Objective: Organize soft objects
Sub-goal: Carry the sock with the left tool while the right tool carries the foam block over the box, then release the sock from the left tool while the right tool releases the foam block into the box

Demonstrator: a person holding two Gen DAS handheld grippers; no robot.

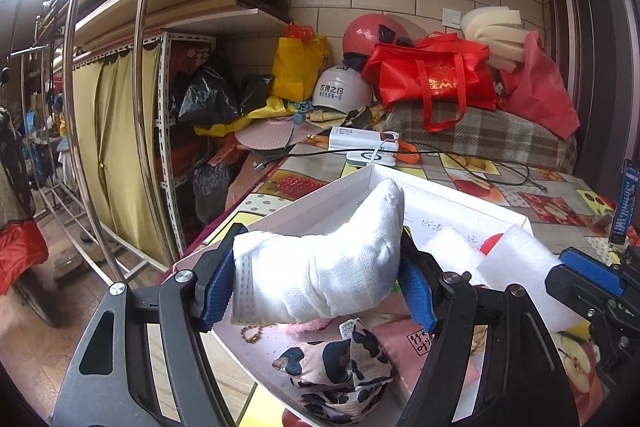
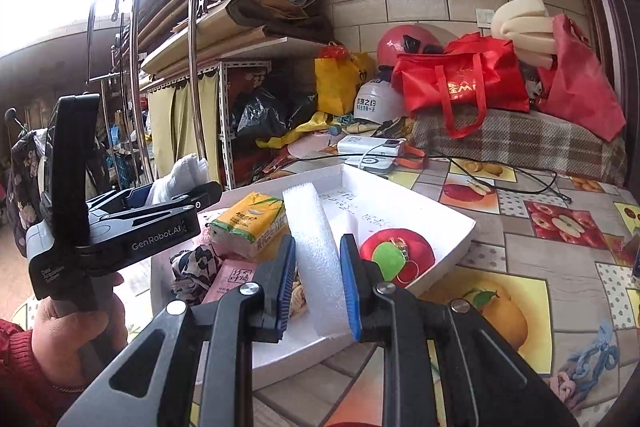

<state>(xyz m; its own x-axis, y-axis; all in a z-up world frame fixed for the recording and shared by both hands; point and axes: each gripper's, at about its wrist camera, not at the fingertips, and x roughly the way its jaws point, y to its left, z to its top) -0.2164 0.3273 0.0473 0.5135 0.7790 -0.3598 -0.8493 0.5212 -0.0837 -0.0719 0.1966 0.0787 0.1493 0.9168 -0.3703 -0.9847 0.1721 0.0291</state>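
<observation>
My left gripper (image 1: 320,239) is shut on a rolled white cloth (image 1: 340,259), held above the near left corner of a shallow white box (image 1: 332,187). In the right wrist view the same cloth (image 2: 184,171) pokes out of that gripper at the left. My right gripper (image 2: 319,243) is shut on a white foam strip (image 2: 312,219), which stands tilted over the box (image 2: 460,227). Inside the box lie a tissue pack (image 2: 248,223), a cow-print cloth (image 2: 196,263), a pink packet (image 2: 232,279) and a red and green soft item (image 2: 396,255).
The fruit-print tablecloth (image 2: 520,259) carries a white power bank (image 2: 372,145) with cables behind the box. Further back sit a plaid cushion (image 2: 512,143), a red bag (image 2: 460,87) and helmets. A metal rack (image 1: 140,107) stands left. A blue and pink knitted chain (image 2: 588,359) lies near right.
</observation>
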